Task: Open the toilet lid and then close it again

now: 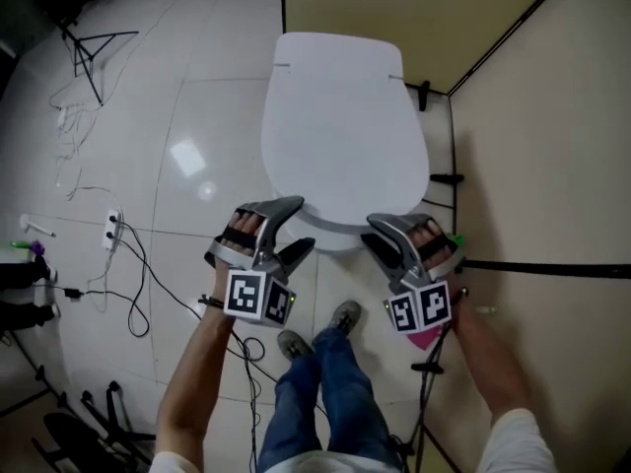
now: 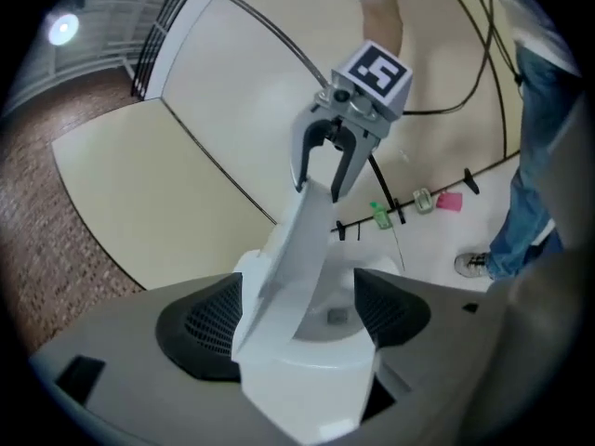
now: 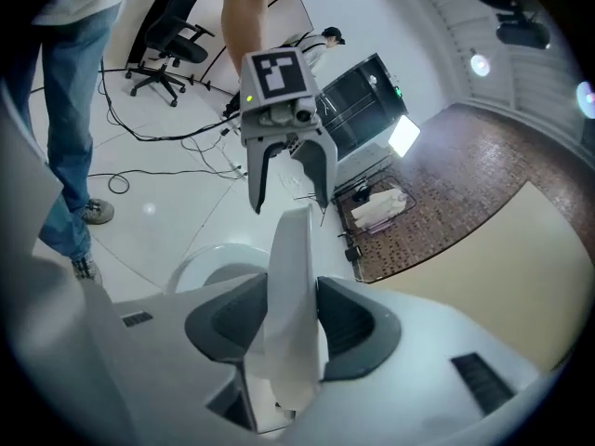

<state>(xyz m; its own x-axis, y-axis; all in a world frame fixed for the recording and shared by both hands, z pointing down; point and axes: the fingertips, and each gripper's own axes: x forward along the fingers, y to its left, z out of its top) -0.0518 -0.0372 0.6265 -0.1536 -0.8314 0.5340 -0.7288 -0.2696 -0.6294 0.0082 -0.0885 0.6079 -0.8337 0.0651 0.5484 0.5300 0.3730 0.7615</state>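
Note:
The white toilet lid is tilted up off the bowl, its front edge toward me. My right gripper holds that edge at the front right. In the right gripper view the lid stands on edge between the pads, which press on it, so the right gripper is shut on it. My left gripper is at the front left. In the left gripper view its jaws stand wide with the lid passing between them and a gap on one side, so the left gripper is open. The bowl shows below.
Beige partition walls close in behind and to the right of the toilet. Cables and a power strip lie on the tiled floor at the left, and a stand is further back. The person's shoes are just before the bowl.

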